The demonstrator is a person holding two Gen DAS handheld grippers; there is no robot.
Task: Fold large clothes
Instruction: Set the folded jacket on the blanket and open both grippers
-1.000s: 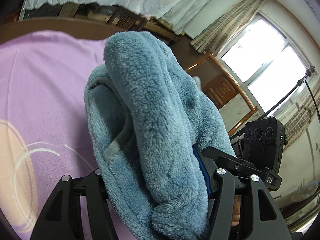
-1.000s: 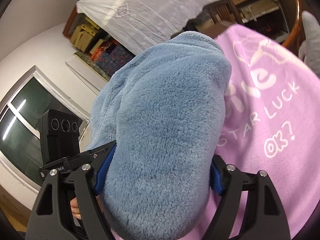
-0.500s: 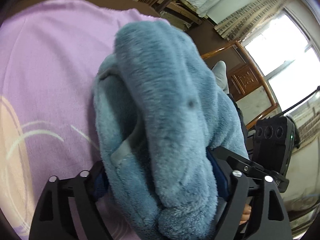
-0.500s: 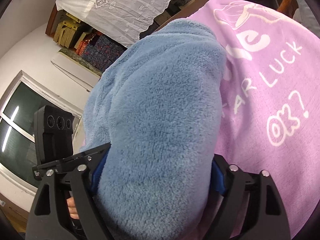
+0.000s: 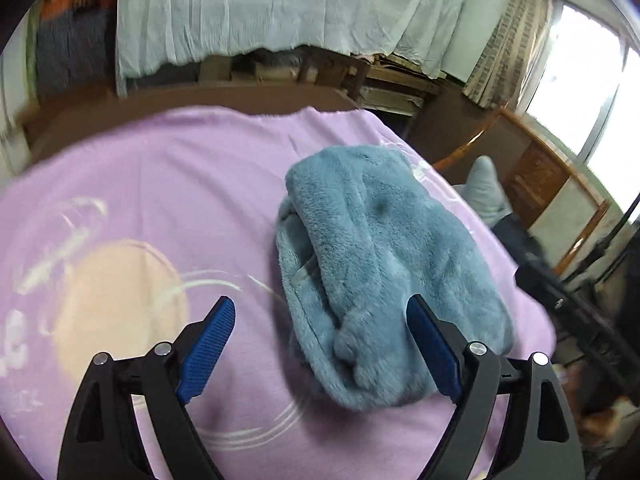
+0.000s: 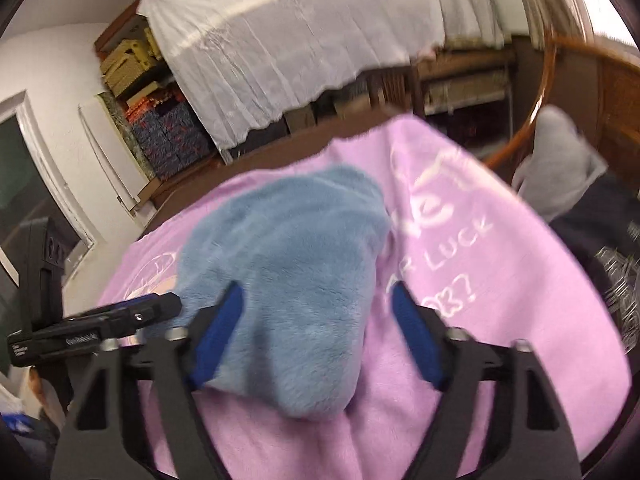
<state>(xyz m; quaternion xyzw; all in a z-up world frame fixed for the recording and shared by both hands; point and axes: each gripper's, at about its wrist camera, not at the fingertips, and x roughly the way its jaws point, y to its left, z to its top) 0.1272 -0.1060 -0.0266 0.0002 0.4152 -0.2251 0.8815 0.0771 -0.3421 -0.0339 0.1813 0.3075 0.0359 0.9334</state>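
Blanket [image 5: 168, 184], one, lilac with pale printed lettering, covers the surface under me and is my landmark; its lettering reads only partly in the right wrist view, since the garment covers the first letters and motion blur softens the rest. White sheet [image 6: 304, 40], one, hangs over stacked furniture beyond the blanket's far edge, and what it covers I cannot make out. Blue fleece garment [image 5: 384, 272], one, lies bundled on the blanket toward its right half, resting there free of both my tools; its folds are bunched so that I cannot tell sleeve from body. I count two grippers. My left gripper [image 5: 320, 336] has its jaws spread wide above the blanket, the left finger [image 5: 208, 344] over bare lilac cloth and the right finger against the garment's near right edge, though I cannot tell whether it touches. My right gripper [image 6: 316, 332] is also parted, its left finger [image 6: 216, 336] alongside the fleece and the right one clear of it over the blanket. A grey sock [image 6: 560, 160] shows past the blanket's right edge, its wearer cut off by the frame.
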